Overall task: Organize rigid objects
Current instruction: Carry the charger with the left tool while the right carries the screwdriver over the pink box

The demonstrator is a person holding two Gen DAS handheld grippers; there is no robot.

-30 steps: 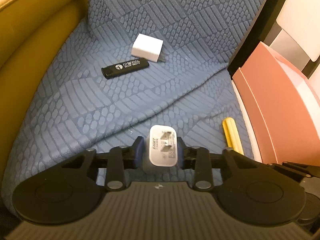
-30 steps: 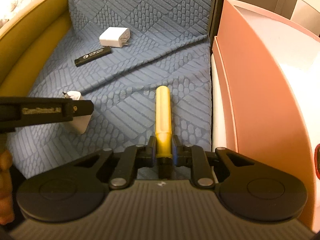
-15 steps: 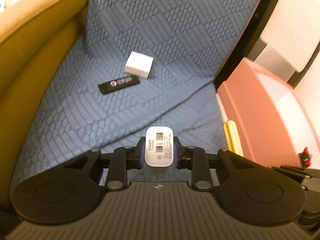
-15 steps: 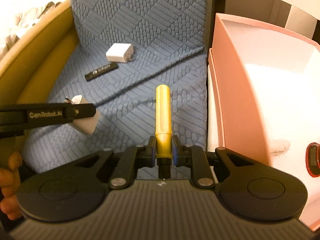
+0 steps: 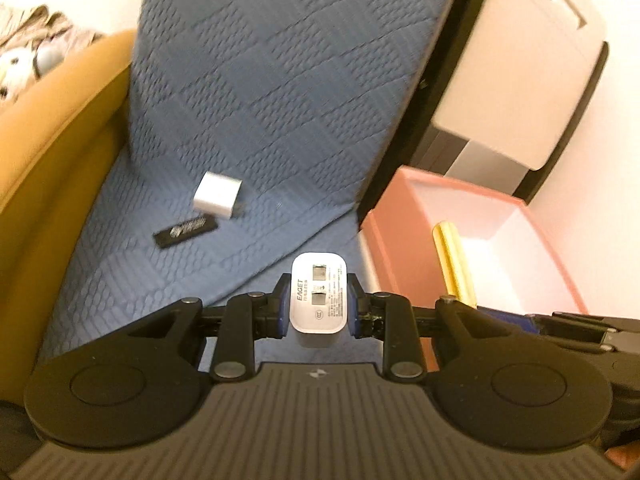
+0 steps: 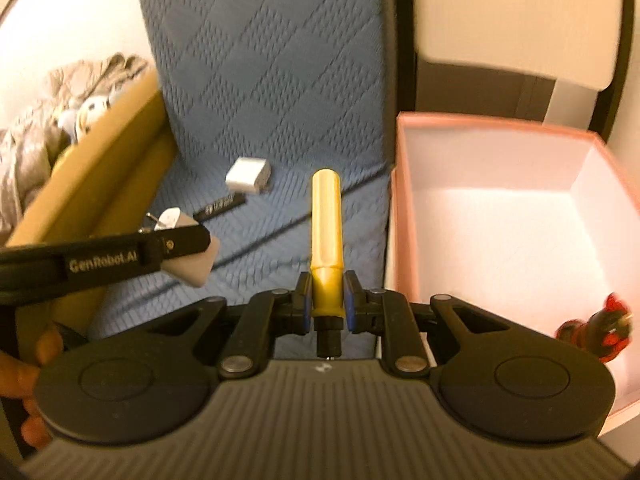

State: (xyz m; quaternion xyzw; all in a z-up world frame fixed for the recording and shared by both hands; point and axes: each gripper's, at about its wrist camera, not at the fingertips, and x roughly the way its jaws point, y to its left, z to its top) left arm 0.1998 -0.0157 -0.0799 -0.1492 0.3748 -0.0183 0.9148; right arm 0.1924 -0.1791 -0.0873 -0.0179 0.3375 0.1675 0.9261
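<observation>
Yellow tube (image 6: 326, 240), clamped at its base by the right tool (image 6: 326, 300), could snag the pink box (image 6: 496, 124) rim; the left tool (image 5: 319, 304) grips a white charger (image 5: 319, 300).

A smooth white plastic charger block (image 5: 319, 300) is showing a satin sheen, a glossy yellow plastic tube (image 6: 326, 236) is glinting, and the blue quilted cloth cover (image 5: 256, 120) is looking matt and rough.

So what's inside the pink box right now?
In the pink box, one red-and-black object lies near the front right corner. The right gripper covers the nearest floor.
</observation>
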